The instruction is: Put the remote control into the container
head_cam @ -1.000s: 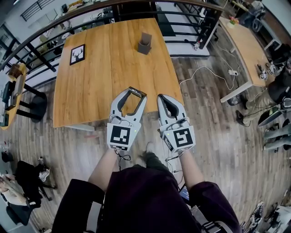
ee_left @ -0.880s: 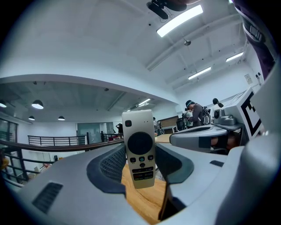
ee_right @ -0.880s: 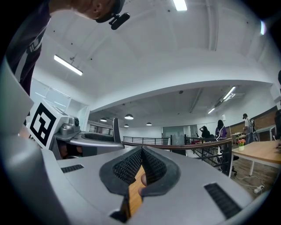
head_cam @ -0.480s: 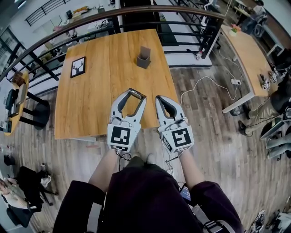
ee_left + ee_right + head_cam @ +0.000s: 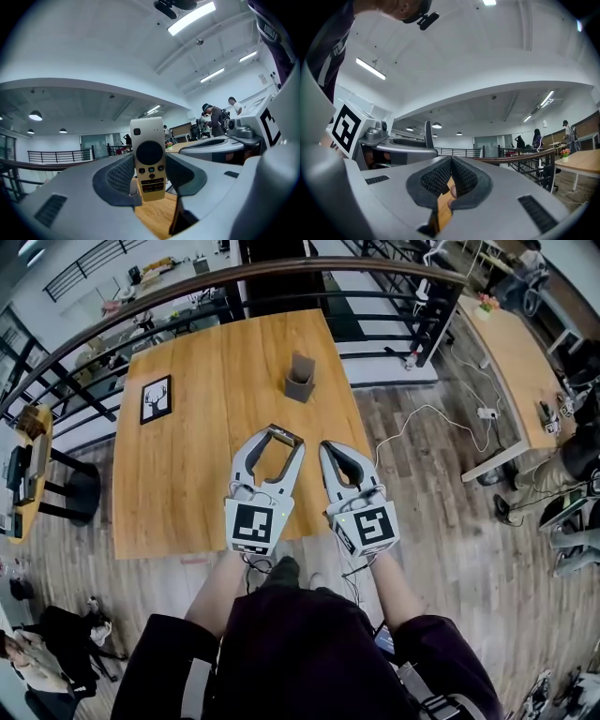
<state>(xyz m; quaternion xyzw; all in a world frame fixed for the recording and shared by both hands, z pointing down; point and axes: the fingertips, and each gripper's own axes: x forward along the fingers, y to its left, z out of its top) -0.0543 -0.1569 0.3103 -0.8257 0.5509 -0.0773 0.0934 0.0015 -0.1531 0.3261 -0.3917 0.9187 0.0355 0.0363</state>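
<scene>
Left tongs (image 5: 281, 436) were clamped on the remote control (image 5: 149, 159), held at their tips at mid-frame over the bench (image 5: 197, 465). Right tongs (image 5: 332, 448), just beside, were pressed together and empty. The grey container (image 5: 300, 379) stood upper centre on the bench.

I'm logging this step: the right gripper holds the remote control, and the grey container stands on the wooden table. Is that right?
Not quite: the left gripper holds the remote control, as the left gripper view shows; the right gripper is shut and empty. The grey container does stand on the wooden table.
</scene>
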